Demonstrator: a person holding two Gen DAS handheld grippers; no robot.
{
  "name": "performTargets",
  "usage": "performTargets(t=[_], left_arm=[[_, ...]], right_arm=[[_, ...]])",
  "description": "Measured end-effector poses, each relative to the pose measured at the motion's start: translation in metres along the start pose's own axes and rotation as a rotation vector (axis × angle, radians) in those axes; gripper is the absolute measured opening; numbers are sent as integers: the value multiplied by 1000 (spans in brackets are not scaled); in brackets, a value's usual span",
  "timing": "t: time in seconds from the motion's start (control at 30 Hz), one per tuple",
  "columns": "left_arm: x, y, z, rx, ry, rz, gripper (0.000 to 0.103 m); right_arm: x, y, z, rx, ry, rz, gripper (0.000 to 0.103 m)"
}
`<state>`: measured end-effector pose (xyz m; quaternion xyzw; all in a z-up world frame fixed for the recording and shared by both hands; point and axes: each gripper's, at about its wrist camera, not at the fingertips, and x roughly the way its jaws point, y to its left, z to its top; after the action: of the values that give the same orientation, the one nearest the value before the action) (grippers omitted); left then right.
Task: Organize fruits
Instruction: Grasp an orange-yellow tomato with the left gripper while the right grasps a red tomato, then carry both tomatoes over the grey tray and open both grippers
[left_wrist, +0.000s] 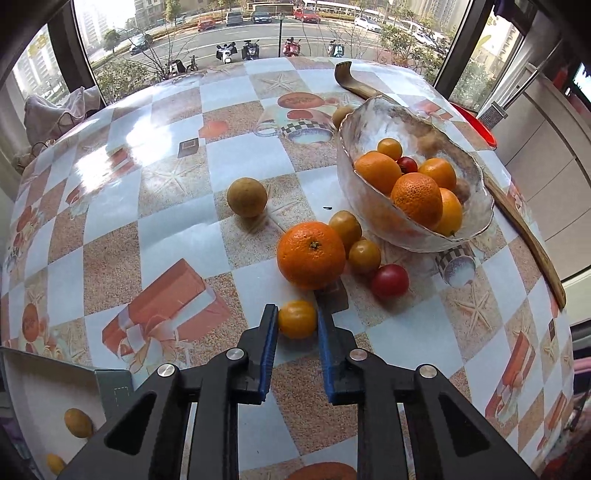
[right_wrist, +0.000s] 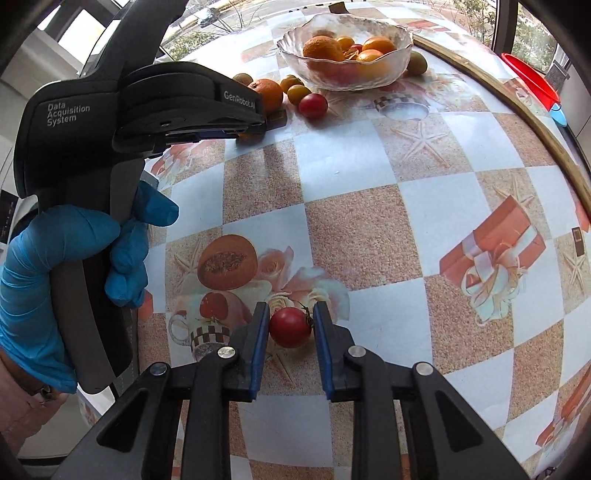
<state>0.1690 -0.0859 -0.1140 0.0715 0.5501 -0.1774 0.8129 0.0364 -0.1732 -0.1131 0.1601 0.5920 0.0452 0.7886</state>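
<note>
My left gripper (left_wrist: 296, 314) is shut on a small yellow tomato (left_wrist: 297, 319) resting on the patterned tablecloth, both blue pads pressed to its sides. Just beyond it lie a large orange (left_wrist: 311, 254), two yellow tomatoes (left_wrist: 364, 256), a red tomato (left_wrist: 390, 281) and a brown round fruit (left_wrist: 246, 197). A glass bowl (left_wrist: 354, 192) at the right holds oranges and small tomatoes. My right gripper (right_wrist: 291, 310) is shut on a red tomato (right_wrist: 290, 326) on the cloth, far in front of the bowl (right_wrist: 295, 55). A blue-gloved hand (right_wrist: 62, 251) holds the left gripper (right_wrist: 255, 129).
A wooden hoop (left_wrist: 532, 236) runs along the table's right edge, with a red container (left_wrist: 484, 129) behind the bowl. A wooden scoop (left_wrist: 354, 83) lies at the back. A white tray (left_wrist: 48, 406) at lower left holds yellow fruit. Another brown fruit (right_wrist: 417, 61) sits beside the bowl.
</note>
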Motion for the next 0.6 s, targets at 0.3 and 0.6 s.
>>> performTargets(t=[0.3,0.6], left_arm=[[-53,20,-41,-39,-29,-29,22],[-106,65,-97,-156,-42,-3,22]], right_arm=[[-13,-20,-9,28,25,29,27],[-15,9,-5,-23,40,39,27]])
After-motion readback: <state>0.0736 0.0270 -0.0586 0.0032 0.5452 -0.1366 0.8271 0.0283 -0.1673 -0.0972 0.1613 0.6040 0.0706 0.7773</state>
